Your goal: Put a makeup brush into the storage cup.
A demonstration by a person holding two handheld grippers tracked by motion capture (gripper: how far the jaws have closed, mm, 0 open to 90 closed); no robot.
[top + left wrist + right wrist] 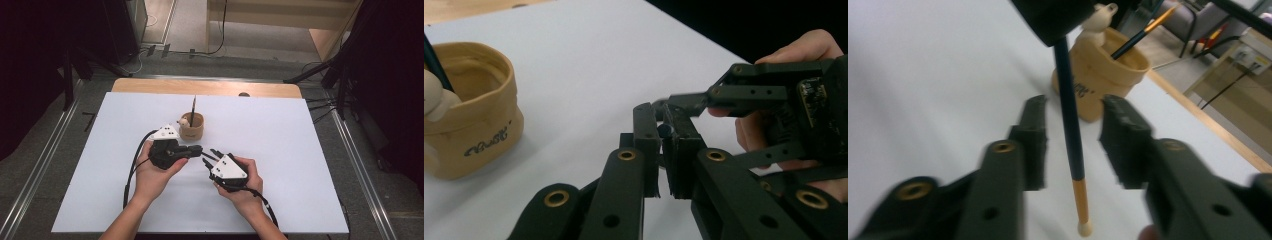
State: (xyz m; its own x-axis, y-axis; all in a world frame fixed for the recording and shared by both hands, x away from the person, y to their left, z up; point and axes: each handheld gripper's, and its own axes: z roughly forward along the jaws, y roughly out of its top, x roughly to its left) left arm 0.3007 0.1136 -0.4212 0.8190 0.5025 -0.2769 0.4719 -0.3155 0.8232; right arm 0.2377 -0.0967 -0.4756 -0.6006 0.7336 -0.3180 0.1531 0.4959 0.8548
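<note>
My left gripper (pixel 197 149) (pixel 659 117) is shut on one end of a dark blue pencil (pixel 1070 135) (pixel 666 130), whose orange end with a pale tip points toward the right gripper view's camera. The pencil passes between the jaws of my right gripper (pixel 210 156) (pixel 1074 105), which stand open on either side without touching it. Both grippers meet tip to tip near the middle of the white table sheet (pixel 300 150). Just behind them stands a tan pen cup (pixel 191 127) (pixel 469 125) (pixel 1098 82) with a small pale figure on its rim and another pencil (pixel 193 107) (pixel 1143 30) upright inside.
A wooden table edge (pixel 210 87) runs along the far side of the sheet. Grey floor with metal rails and cables surrounds the table. Black cables trail from both grippers toward the near edge.
</note>
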